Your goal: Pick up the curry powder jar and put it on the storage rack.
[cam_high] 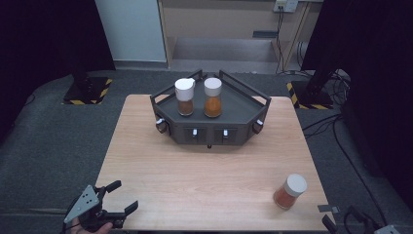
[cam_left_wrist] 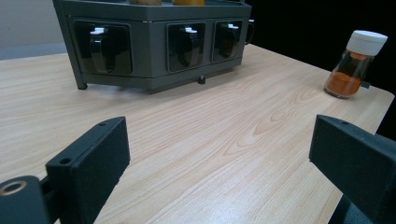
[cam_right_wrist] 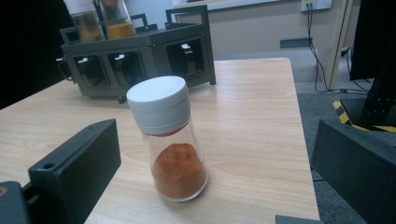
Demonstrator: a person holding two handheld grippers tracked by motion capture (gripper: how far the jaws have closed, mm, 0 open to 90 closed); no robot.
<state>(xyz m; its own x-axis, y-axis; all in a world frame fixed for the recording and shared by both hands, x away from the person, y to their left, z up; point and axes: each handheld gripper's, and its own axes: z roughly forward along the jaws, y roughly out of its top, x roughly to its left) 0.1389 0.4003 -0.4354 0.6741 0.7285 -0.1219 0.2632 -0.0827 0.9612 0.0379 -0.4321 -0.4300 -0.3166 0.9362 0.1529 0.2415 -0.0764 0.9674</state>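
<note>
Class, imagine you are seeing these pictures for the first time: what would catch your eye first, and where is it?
A dark grey angular rack at the far middle of the wooden table carries two white-capped spice jars side by side. A third jar of orange-red powder stands alone near the table's front right corner, between the open jaws of the right hand-held gripper, untouched.

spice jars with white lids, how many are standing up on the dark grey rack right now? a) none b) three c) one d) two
d: two spice jars stand side by side on the dark grey rack, while a third jar of orange powder sits apart on the wooden table near its right front corner.
</note>
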